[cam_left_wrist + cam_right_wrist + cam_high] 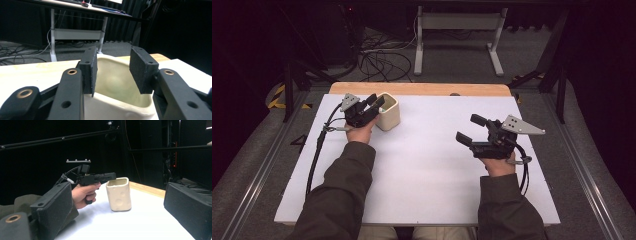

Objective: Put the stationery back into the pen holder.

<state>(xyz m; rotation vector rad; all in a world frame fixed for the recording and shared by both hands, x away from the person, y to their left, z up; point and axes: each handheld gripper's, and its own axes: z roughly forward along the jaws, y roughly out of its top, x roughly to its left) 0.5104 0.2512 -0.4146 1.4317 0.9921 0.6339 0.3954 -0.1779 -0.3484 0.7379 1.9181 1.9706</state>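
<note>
The left gripper hangs spread over the cream cup's rim (one jaw inside). The right gripper, also spread and holding nothing, sits well apart from the cup.

Olive-brown sleeves; black left claw, right claw; grey triangular plates, trailing black cables.

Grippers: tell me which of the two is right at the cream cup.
The left gripper: its open jaws hang over the cream cup's rim. The right gripper, also open, hovers over bare white table, well apart from it.
</note>
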